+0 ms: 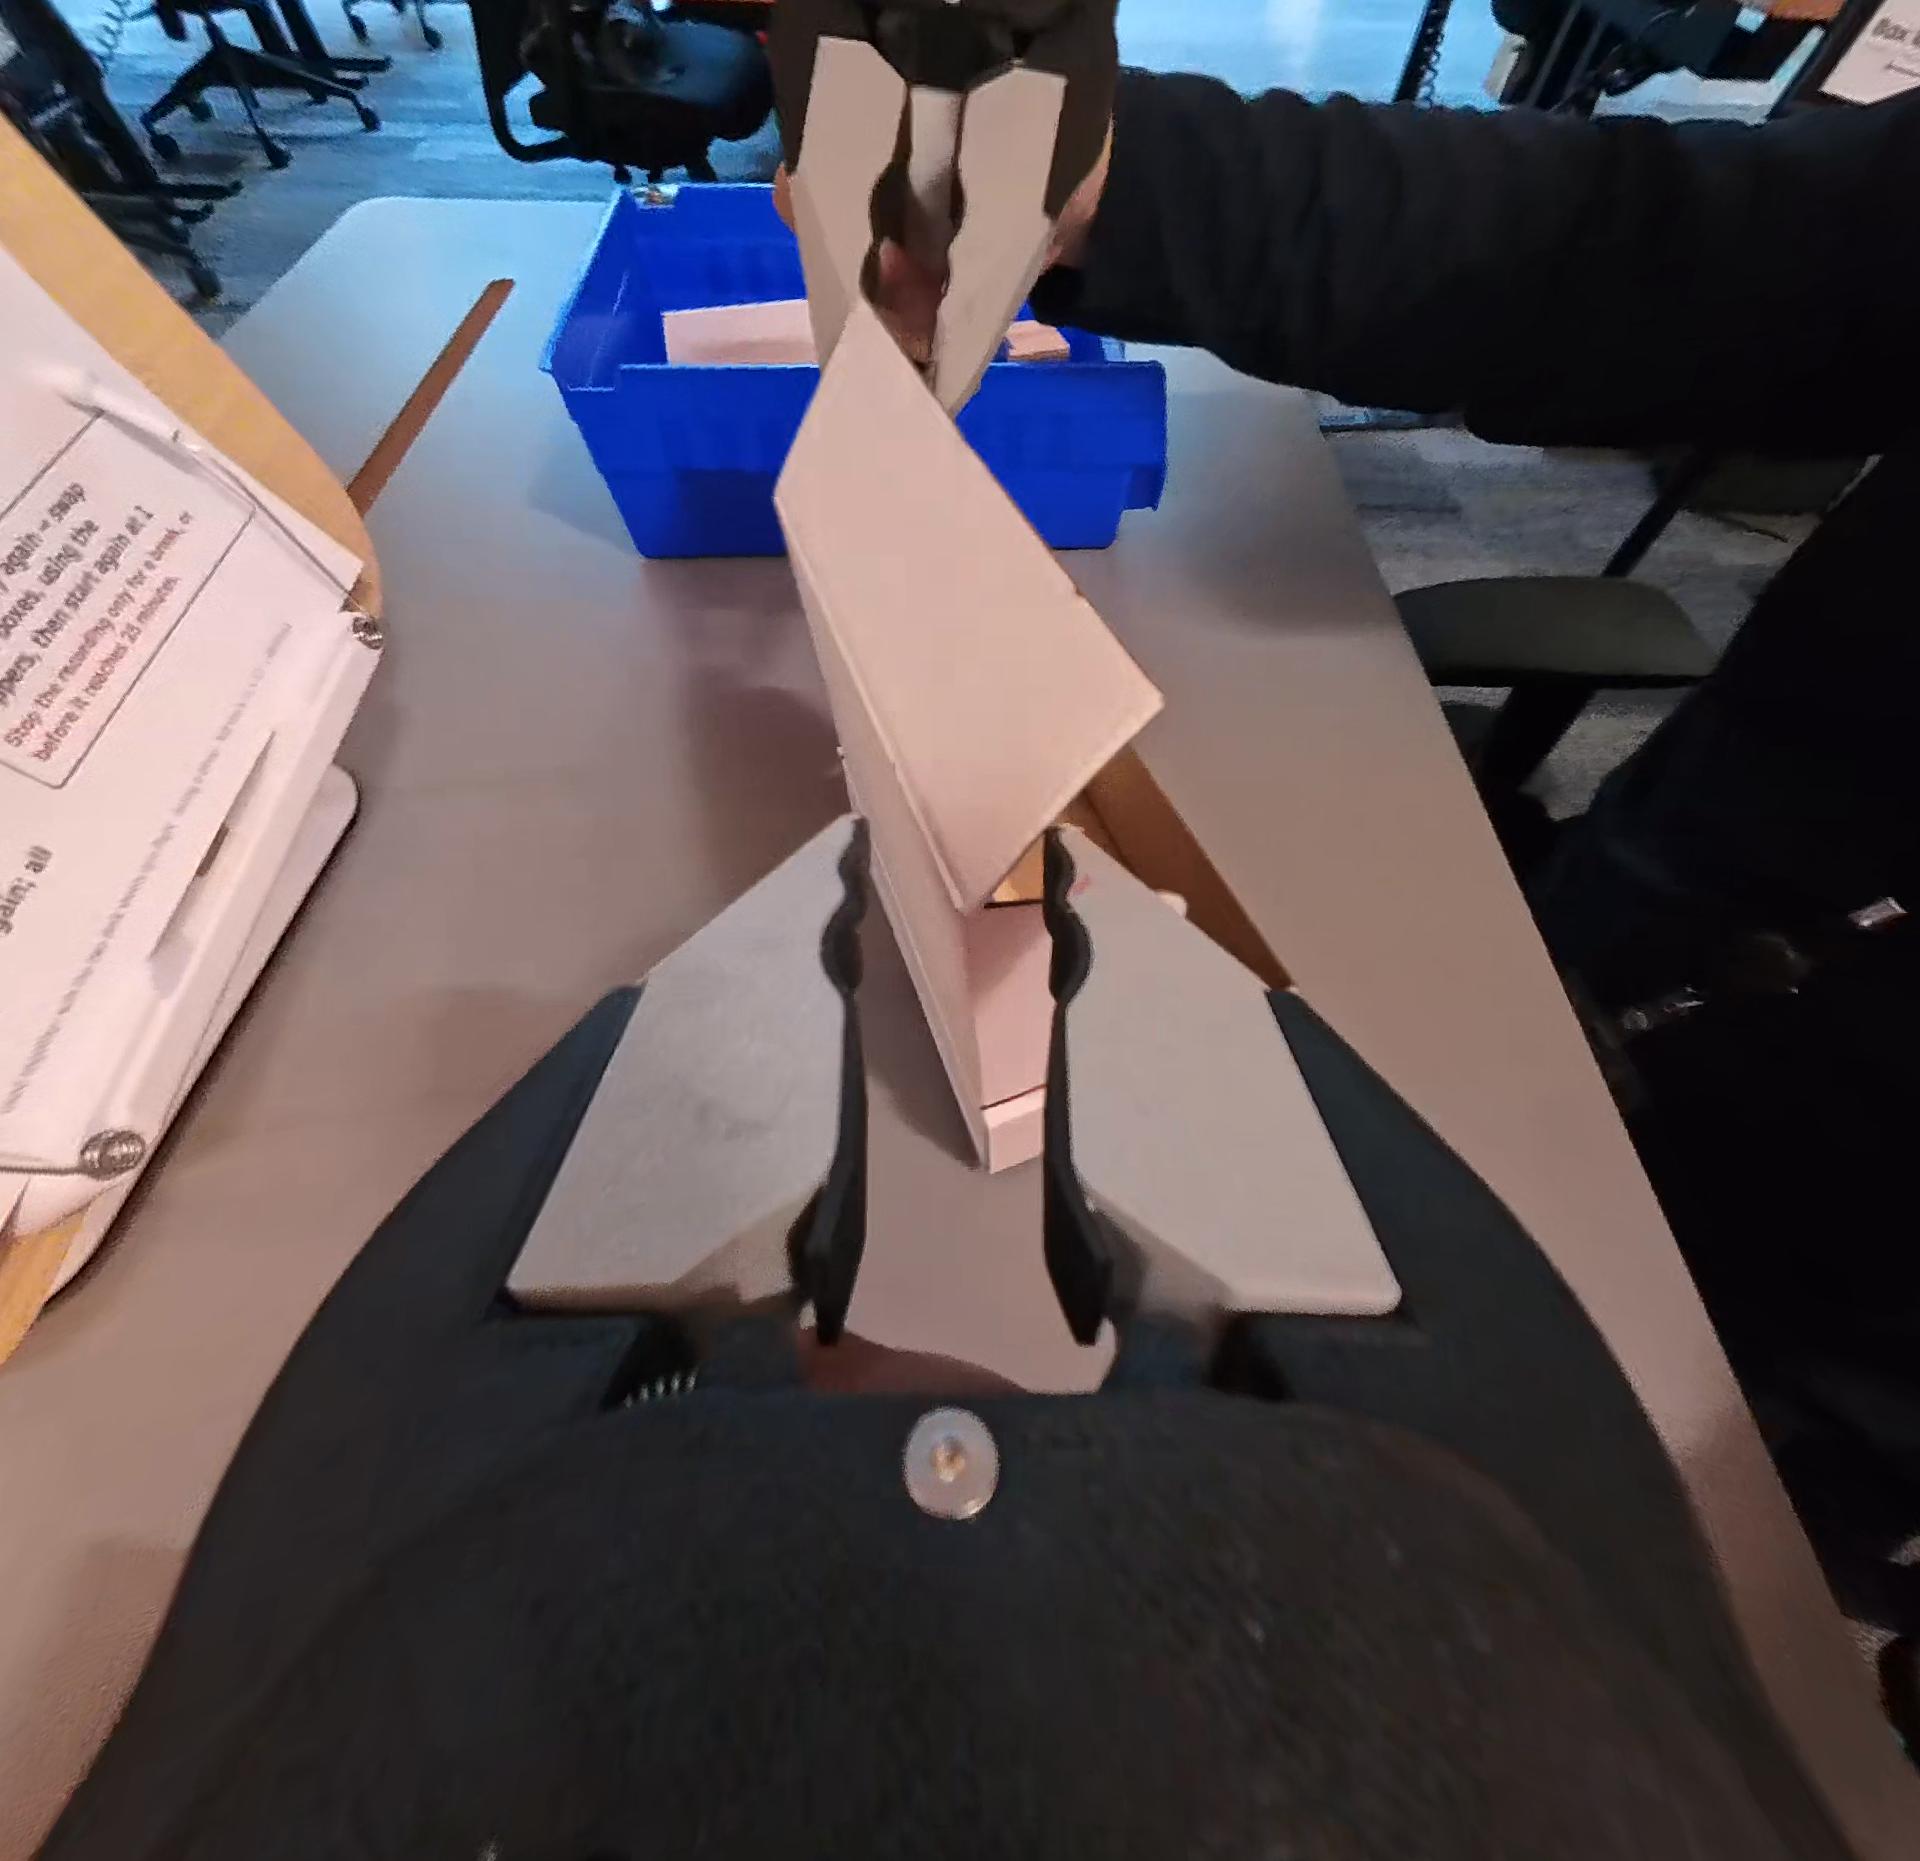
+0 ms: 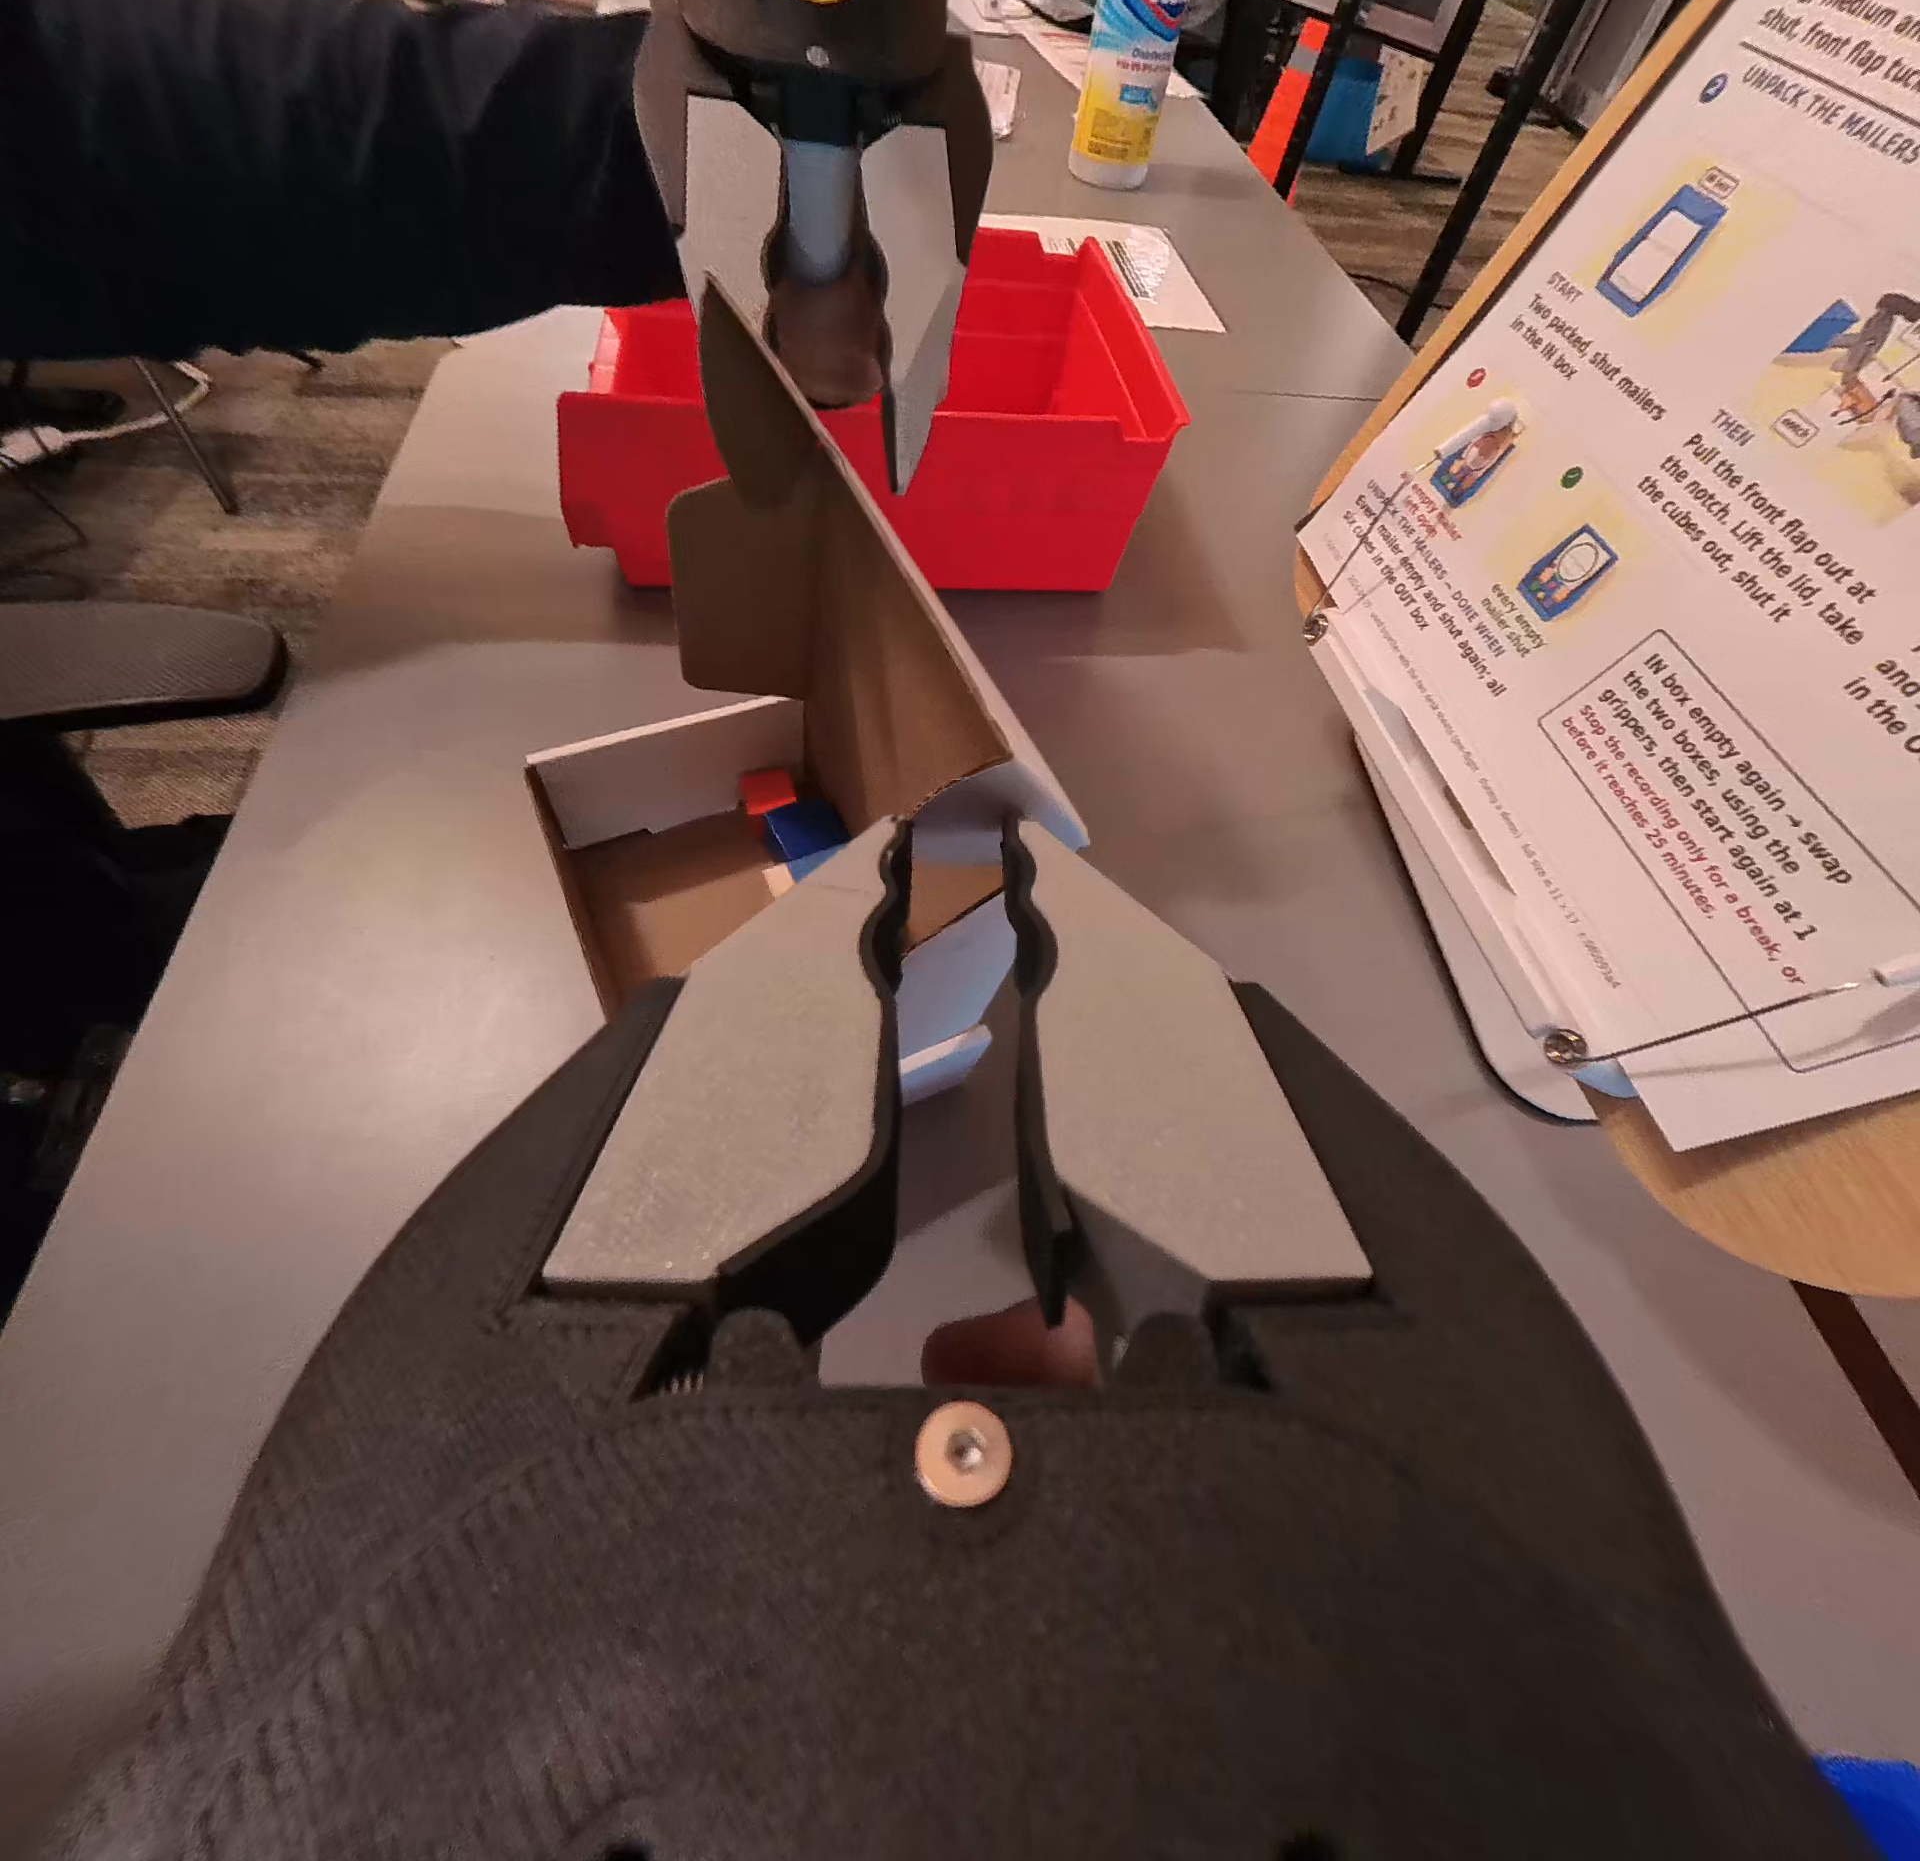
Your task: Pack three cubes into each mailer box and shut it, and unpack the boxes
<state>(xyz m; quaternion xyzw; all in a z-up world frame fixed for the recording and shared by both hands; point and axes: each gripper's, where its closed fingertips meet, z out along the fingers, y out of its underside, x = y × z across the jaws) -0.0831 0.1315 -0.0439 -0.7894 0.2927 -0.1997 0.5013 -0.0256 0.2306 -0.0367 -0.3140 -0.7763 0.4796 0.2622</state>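
Both-handed: left tongs (image 1: 951,845) and right tongs (image 2: 956,835) each partly apart, straddling raised mailer box lid (image 1: 966,616) edge.

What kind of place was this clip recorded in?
Most likely an office or lab set up for data collection: swivel office chairs on carpet behind the grey table, an instruction sheet on a stand, and labelled-style red bin and blue bin.
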